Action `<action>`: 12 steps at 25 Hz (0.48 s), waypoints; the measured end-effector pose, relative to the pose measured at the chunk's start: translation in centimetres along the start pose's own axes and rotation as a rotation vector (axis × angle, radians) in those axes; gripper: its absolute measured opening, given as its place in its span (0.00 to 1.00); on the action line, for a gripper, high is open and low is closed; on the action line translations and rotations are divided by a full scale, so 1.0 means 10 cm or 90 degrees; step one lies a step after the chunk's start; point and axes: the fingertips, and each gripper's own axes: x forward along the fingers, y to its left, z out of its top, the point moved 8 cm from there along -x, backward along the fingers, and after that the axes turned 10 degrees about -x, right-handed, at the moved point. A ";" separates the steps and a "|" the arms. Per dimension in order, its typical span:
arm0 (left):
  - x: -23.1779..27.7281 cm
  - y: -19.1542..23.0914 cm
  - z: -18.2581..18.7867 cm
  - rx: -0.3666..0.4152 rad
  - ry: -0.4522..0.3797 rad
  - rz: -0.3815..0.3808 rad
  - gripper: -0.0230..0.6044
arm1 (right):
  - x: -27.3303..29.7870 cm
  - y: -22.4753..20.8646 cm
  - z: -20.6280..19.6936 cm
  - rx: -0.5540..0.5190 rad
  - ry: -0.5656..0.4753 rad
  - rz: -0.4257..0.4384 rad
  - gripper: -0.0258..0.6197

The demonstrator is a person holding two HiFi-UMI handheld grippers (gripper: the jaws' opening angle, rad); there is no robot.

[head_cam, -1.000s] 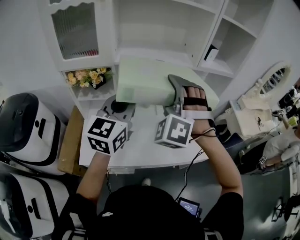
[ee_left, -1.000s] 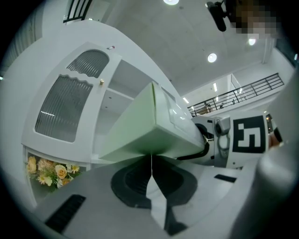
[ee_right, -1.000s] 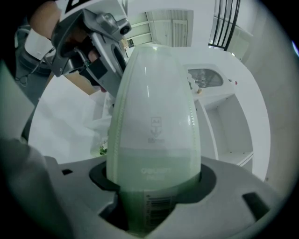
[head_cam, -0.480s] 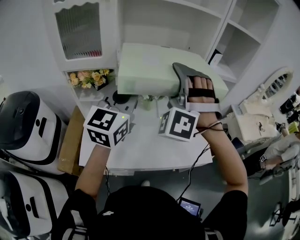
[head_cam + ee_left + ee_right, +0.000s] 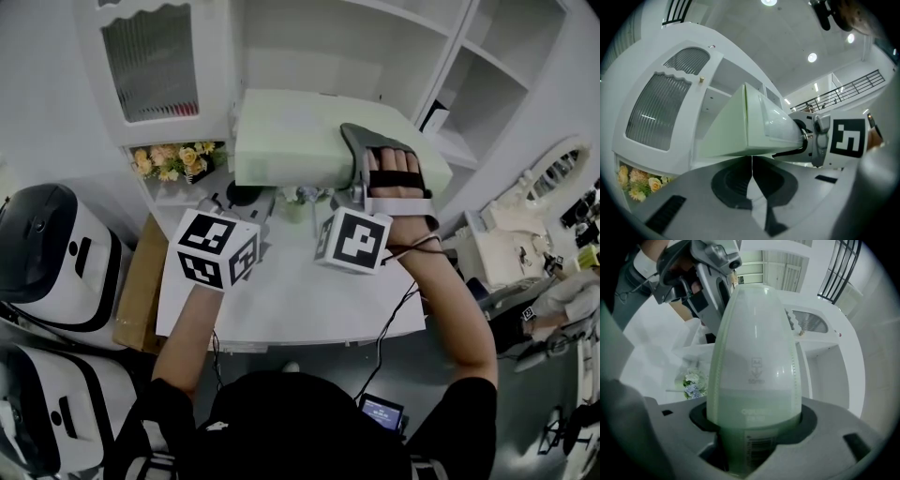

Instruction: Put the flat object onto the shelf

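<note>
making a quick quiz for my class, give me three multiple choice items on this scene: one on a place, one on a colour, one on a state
1. Where do the yellow flowers stand?
A. on the white table
B. in a low cubby of the shelf unit
C. on the floor

2. What colour is the flat box?
A. pale green
B. red
C. black

3. How does the right claw stand?
A. open and empty
B. shut on the flowers
C. shut on the flat box

Answers:
1. B, they sit in the cubby under the ribbed glass door.
2. A, every view shows it pale green.
3. C, the right gripper view shows the box's end clamped between the jaws.
</note>
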 end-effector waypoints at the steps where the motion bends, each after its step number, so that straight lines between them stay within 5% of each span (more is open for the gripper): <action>1: 0.02 0.01 -0.02 -0.001 0.001 0.002 0.05 | 0.03 0.02 0.00 0.001 -0.001 0.001 0.50; 12: 0.24 0.18 -0.15 -0.016 0.020 0.017 0.05 | 0.34 0.15 -0.04 0.009 -0.008 0.021 0.50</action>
